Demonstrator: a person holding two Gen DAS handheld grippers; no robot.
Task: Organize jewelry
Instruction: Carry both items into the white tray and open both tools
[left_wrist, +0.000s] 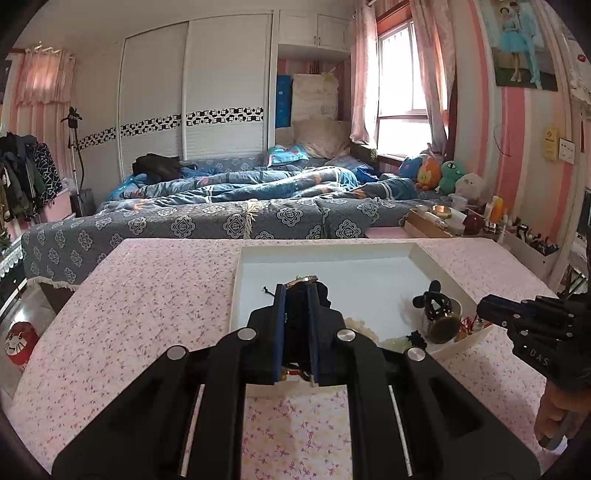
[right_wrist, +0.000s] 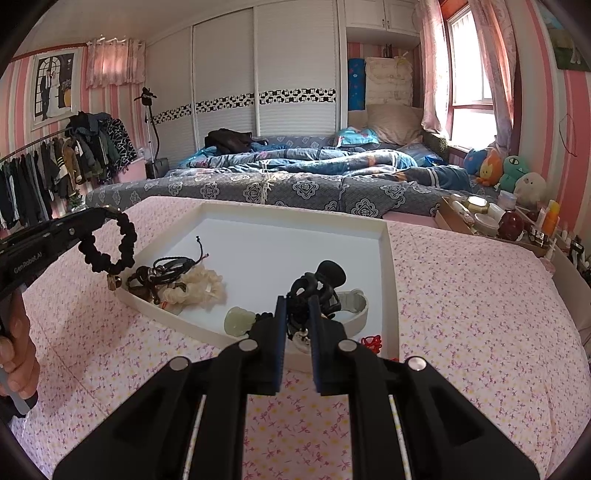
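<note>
Leftmost, seen from the right wrist camera, the left gripper (right_wrist: 107, 214) hangs above the pink floral tablecloth (right_wrist: 480, 295), just beside the near-left edge of the shallow white rectangular tray (right_wrist: 389, 258). Its jaws are clamped on a black braided cord bracelet (right_wrist: 122, 240), which dangles as a loop with a small metal charm (right_wrist: 112, 282) at the bottom, close over the tray's edge. Inside the tray, at its near-left corner, lies a tangle of thin black cord bracelets (right_wrist: 170, 267), touching a cream fluffy scrunchie (right_wrist: 195, 288). Further right sits a pale green jade-like bead piece (right_wrist: 238, 321). Next, the right gripper (right_wrist: 298, 306) reaches over the tray's near rim; its jaws are closed on a black claw-shaped hair clip (right_wrist: 317, 284) with a fuzzy rounded top. Just behind the clip rests a white band (right_wrist: 354, 306), and a small red knotted cord (right_wrist: 371, 341) lies at the near-right corner.
</note>
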